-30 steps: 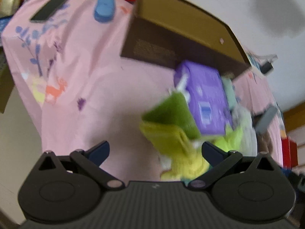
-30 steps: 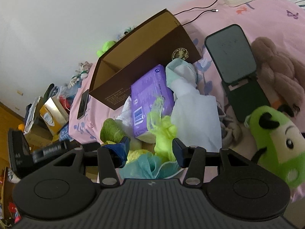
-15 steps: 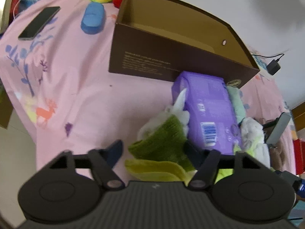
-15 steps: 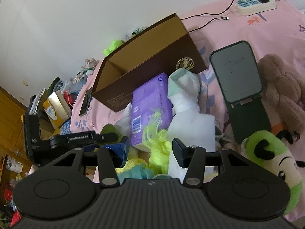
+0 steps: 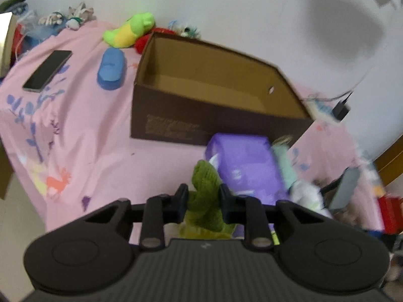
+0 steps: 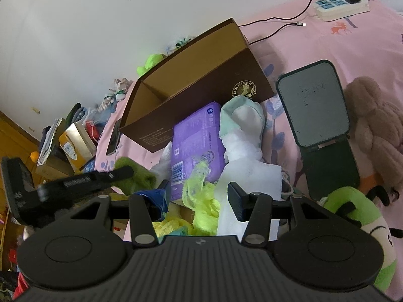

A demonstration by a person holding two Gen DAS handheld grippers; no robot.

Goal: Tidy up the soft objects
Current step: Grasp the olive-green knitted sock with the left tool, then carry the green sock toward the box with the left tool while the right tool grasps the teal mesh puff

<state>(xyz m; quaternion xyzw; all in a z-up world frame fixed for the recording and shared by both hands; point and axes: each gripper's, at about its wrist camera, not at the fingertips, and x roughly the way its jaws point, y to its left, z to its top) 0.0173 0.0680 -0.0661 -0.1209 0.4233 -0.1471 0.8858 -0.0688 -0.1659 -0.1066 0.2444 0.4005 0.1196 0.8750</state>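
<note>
Left wrist view: the left gripper [image 5: 203,196] has just been closing, and its 2 jaws now pinch a dark green knitted cloth [image 5: 205,196] that bulges up between them. Just beyond the jaws, to their right, lies a purple plastic-wrapped pack [image 5: 245,162]; further ahead stands an open brown cardboard box [image 5: 214,105] on the pink printed bedsheet [image 5: 75,130]. The right gripper [image 6: 197,197] holds its jaws spread over a neon yellow mesh puff [image 6: 201,201], whose netting rises between them; I cannot tell whether either pad touches it.
</note>
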